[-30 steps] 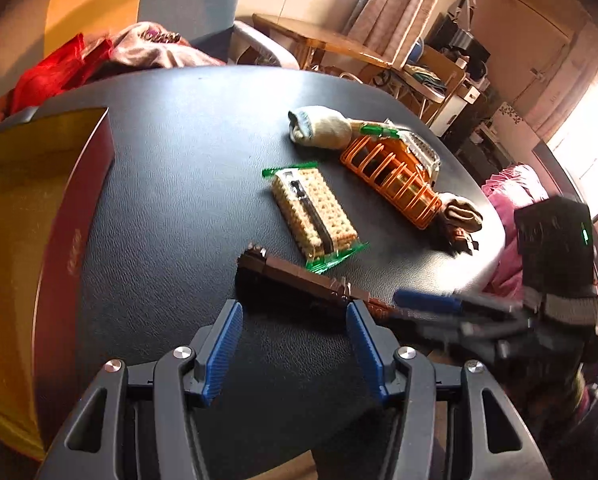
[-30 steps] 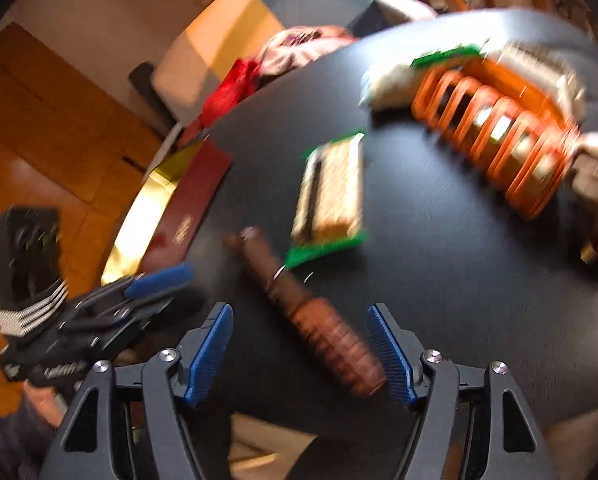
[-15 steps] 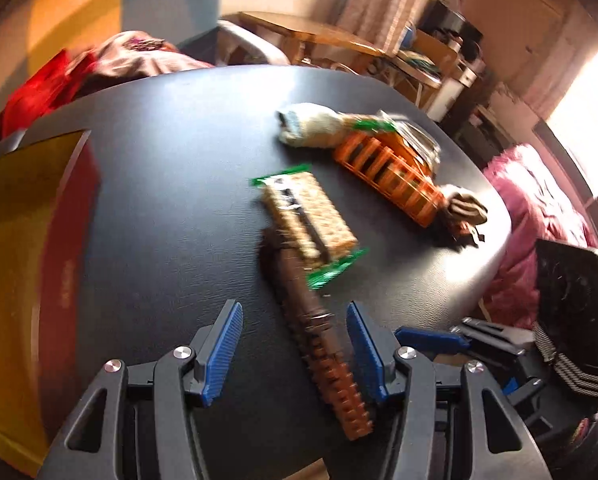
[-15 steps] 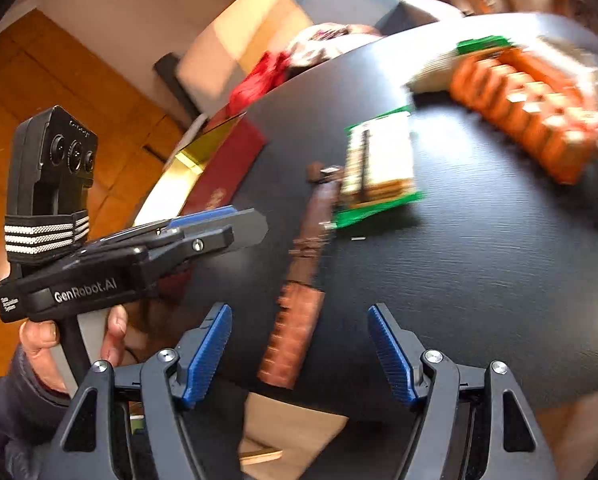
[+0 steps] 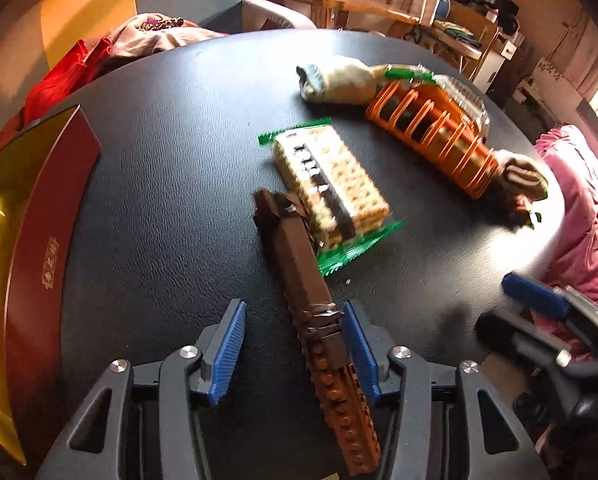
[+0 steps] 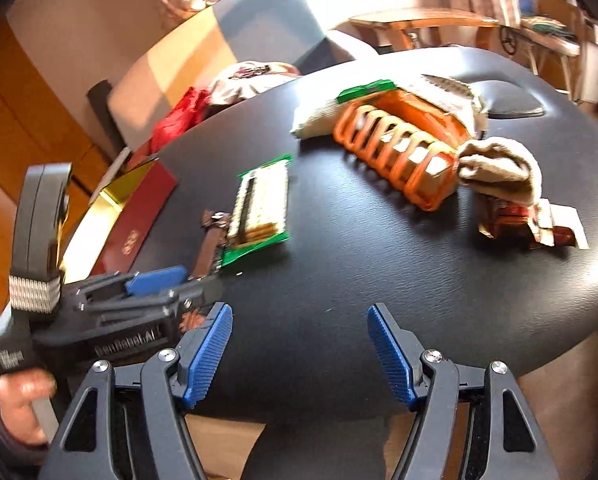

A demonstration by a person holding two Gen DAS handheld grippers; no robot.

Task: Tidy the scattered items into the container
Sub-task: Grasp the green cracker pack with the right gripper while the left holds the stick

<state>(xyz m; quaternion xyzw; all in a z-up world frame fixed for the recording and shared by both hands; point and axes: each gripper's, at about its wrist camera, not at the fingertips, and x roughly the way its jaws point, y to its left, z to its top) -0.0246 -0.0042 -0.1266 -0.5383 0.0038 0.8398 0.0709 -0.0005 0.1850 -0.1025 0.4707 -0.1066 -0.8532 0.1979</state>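
Observation:
A long brown chocolate bar (image 5: 303, 284) lies on the black table, its near end between the open fingers of my left gripper (image 5: 293, 344), close to the right finger. It also shows in the right wrist view (image 6: 209, 248). A green-wrapped cracker pack (image 5: 329, 178) lies just beyond it. The red container with gold lining (image 5: 27, 240) stands at the left. My right gripper (image 6: 299, 344) is open and empty above the table's near edge; the left gripper (image 6: 139, 304) shows to its left.
An orange wire rack (image 5: 435, 140) lies at the far right with a pale sock (image 5: 339, 80) behind it and a brown sock (image 6: 499, 168) at its near end. Torn wrappers (image 6: 531, 226) lie beside that. A pink cushion (image 5: 583, 216) sits past the table's right edge.
The chocolate bar has turned from lying crosswise to pointing lengthwise into my left gripper. My right gripper has pulled away from the bar and swung right.

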